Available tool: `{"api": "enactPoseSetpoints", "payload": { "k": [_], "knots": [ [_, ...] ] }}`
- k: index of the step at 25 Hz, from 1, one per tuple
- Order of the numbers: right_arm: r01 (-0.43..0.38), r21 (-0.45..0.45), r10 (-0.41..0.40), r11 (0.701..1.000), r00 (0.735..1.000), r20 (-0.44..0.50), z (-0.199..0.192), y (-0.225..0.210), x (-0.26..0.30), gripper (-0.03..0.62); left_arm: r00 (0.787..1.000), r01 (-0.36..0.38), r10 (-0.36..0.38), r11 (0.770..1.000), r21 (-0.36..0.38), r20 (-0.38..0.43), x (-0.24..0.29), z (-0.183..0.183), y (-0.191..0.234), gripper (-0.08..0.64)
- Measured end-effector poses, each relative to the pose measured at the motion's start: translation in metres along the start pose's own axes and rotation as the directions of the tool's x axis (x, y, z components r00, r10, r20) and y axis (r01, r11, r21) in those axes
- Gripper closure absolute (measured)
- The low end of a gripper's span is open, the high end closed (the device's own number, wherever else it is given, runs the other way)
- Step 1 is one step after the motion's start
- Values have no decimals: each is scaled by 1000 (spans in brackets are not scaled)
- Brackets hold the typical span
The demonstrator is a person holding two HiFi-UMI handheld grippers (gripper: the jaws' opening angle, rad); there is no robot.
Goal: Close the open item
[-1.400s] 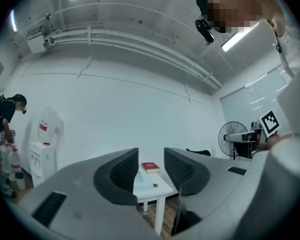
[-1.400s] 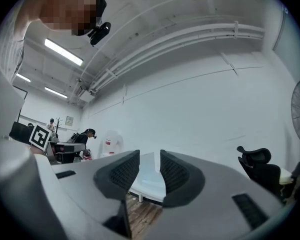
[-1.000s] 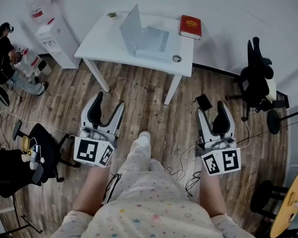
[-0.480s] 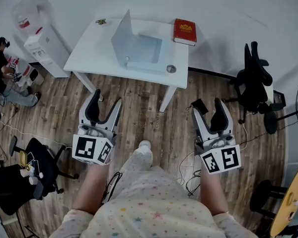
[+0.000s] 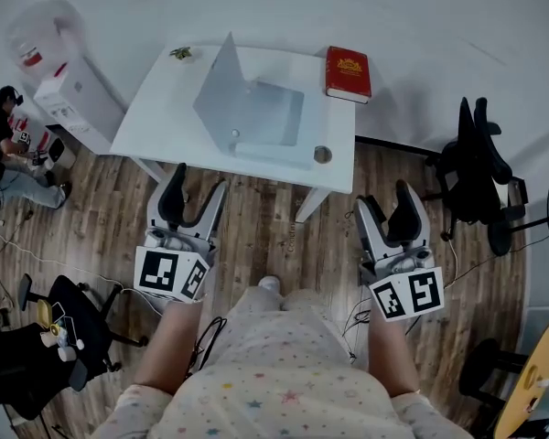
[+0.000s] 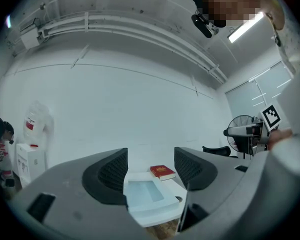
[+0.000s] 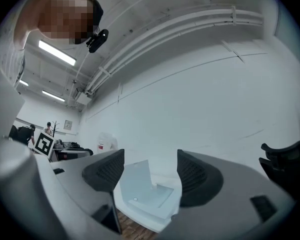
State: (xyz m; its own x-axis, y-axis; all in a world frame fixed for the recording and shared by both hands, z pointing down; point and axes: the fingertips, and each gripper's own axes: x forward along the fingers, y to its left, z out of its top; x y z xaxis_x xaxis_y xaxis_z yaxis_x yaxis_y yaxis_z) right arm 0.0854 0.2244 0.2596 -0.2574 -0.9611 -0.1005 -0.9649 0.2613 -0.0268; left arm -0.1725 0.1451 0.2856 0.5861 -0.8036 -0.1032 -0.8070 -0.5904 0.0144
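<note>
An open silver laptop [image 5: 252, 112] stands on the white table [image 5: 156, 108], its lid raised at the left side. It also shows between the jaws in the left gripper view as the laptop [image 6: 145, 195] and in the right gripper view as the laptop [image 7: 142, 189]. My left gripper [image 5: 191, 199] is open and empty, short of the table's near edge. My right gripper [image 5: 387, 207] is open and empty too, off the table's right front corner. Both hang over the wooden floor.
A red book [image 5: 348, 73] lies at the table's far right corner, a small round object [image 5: 322, 155] near its front right edge. A water dispenser [image 5: 59, 85] stands left of the table, a black office chair [image 5: 480, 167] to the right. Cables lie on the floor.
The view has moved toward the table: it looms larger and lower in the frame. Both grippers stay open and now sit just short of its near edge.
</note>
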Motion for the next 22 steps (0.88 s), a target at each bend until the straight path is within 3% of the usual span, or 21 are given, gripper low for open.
{"api": "enactPoseSetpoints", "payload": {
  "k": [10,22],
  "knots": [
    [-39,30,40,999,999,-34,-18,-42,67,279,998,-56,56,998,-6,-18,57,-10,30,290],
    [-201,37,202,979,979,-11,-15,-133,193,279,969,-248,248,968,33,-7,165,-6,65,290]
  ]
}}
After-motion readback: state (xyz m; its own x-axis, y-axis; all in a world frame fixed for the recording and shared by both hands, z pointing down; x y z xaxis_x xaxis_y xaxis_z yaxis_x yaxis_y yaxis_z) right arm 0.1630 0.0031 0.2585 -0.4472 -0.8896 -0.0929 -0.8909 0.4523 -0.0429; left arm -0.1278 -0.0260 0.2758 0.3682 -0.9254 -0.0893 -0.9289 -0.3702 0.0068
